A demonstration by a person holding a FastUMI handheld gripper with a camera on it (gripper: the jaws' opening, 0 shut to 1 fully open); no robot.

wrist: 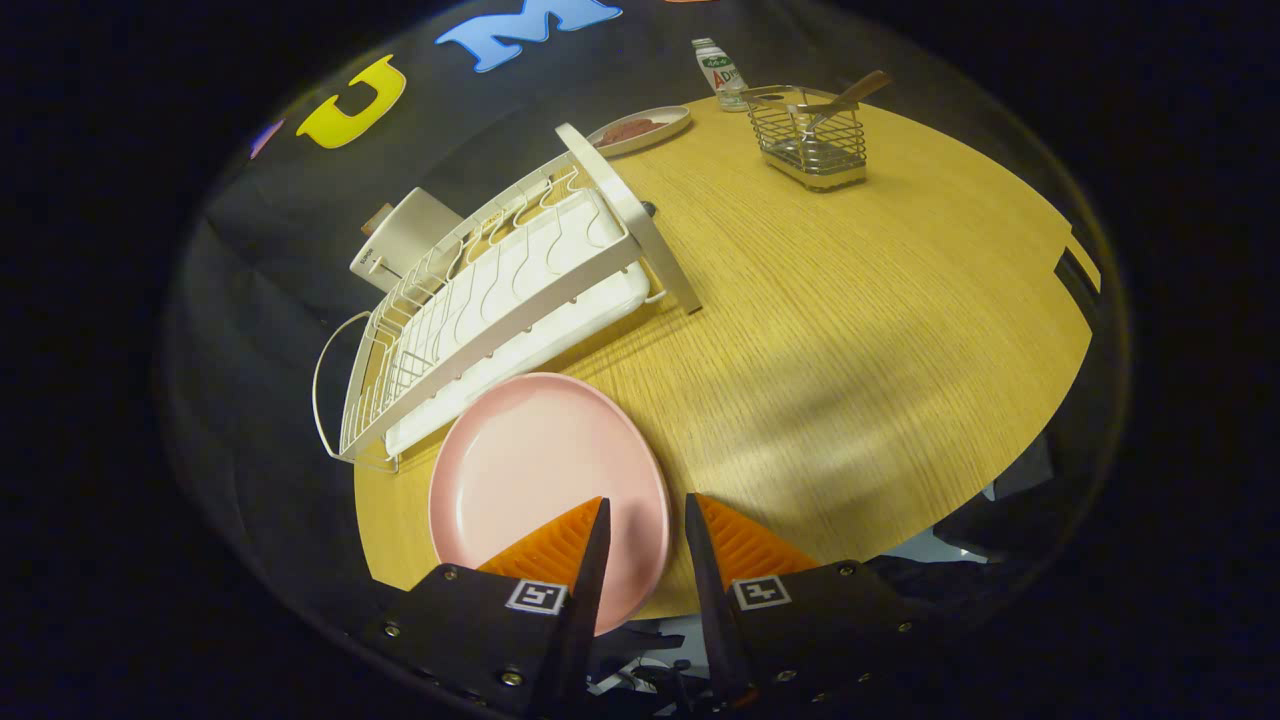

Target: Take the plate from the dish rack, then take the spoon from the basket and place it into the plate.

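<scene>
Gripper view looks down over a round wooden worktop (800,330). The pink plate (530,470) lies flat on the worktop, near its front edge and just beside the white dish rack (500,300), which stands with nothing in its slots. So the plate seems to be already out of the rack, and I judge that the spoon step is the one that comes now.

The hand-held gripper (645,520) is open and holds nothing; there is a narrow gap between its two fingers. One finger is above the right part of the plate, the other is just past the plate's rim, over bare wood. I cannot tell if they touch the plate.

The wire basket (810,140) stands well apart, at the far side of the worktop, ahead of the fingers and a little to the right. The spoon (848,98) stands in it, and its wooden handle leans out over the rim, up and to the right. The coming move turns on this: the gripper must go forward across the worktop, and probably take the handle across its leaning axis. A small bottle (720,72) and a shallow dish (640,130) stand near the basket.
</scene>
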